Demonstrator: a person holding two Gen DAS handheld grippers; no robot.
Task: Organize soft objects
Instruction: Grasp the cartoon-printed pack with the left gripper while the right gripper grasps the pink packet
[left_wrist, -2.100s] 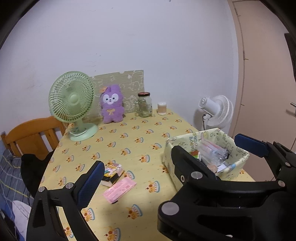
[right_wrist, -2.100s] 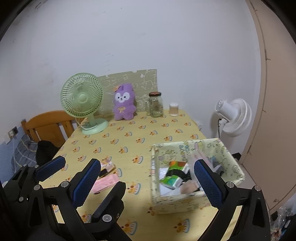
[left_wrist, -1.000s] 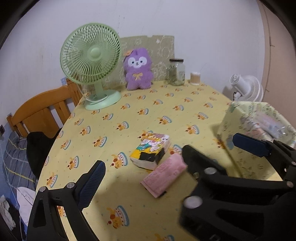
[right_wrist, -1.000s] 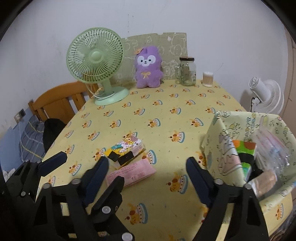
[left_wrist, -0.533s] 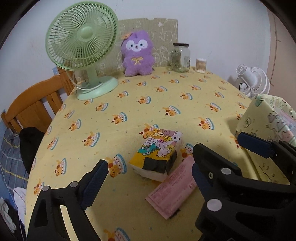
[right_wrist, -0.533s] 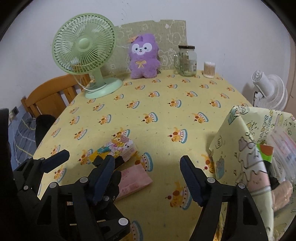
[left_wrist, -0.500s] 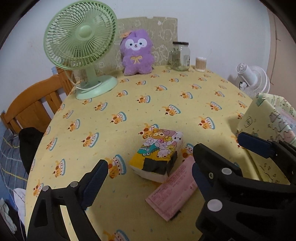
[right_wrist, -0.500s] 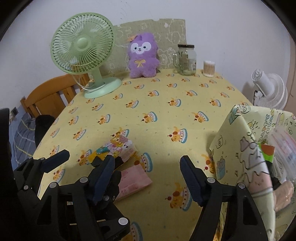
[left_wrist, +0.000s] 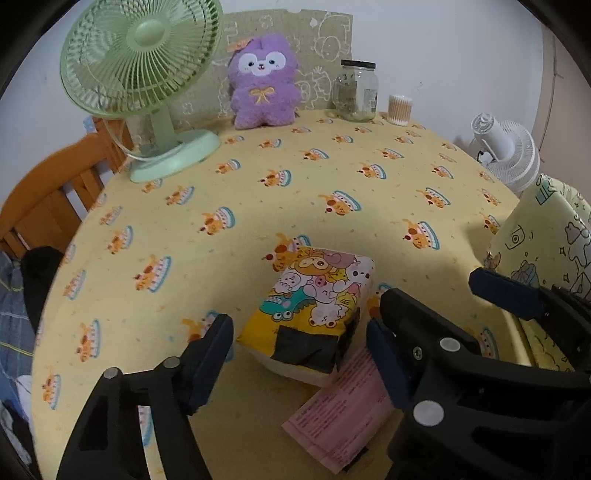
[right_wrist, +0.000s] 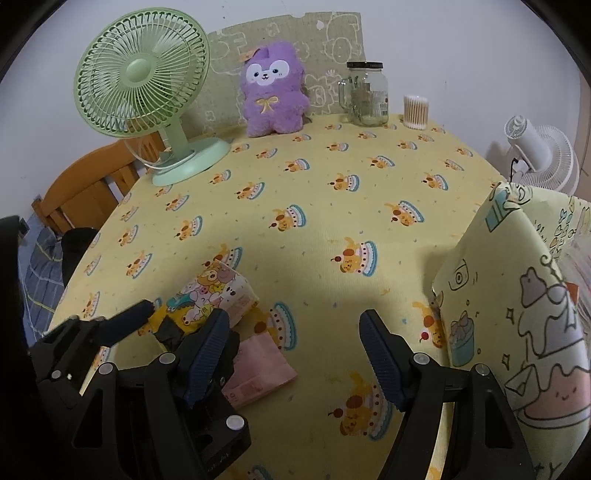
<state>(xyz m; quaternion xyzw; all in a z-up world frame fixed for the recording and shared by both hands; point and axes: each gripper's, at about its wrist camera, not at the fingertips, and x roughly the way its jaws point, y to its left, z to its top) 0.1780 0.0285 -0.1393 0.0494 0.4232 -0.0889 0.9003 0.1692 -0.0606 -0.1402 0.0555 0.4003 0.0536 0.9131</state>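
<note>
A soft tissue pack with cartoon animals (left_wrist: 317, 299) lies on the yellow tablecloth (left_wrist: 295, 184). A pink tissue pack (left_wrist: 343, 413) lies just in front of it, partly under it. My left gripper (left_wrist: 299, 354) is open, its fingers on either side of the cartoon pack and not touching it. My right gripper (right_wrist: 295, 350) is open and empty, to the right of both packs; the cartoon pack (right_wrist: 210, 295) and pink pack (right_wrist: 258, 369) show at its left finger. A yellow fabric basket (right_wrist: 517, 295) stands at the right.
A green desk fan (left_wrist: 147, 74), a purple plush (left_wrist: 262, 81), a glass jar (left_wrist: 356, 90) and a cotton-swab cup (left_wrist: 399, 109) stand along the back. A wooden chair (left_wrist: 55, 192) is at the left. A white fan (left_wrist: 506, 151) stands beyond the right edge.
Both grippers have moved forward and down toward the table. The left gripper's fingers now straddle the cartoon tissue pack. The basket has slid to the right edge of both views.
</note>
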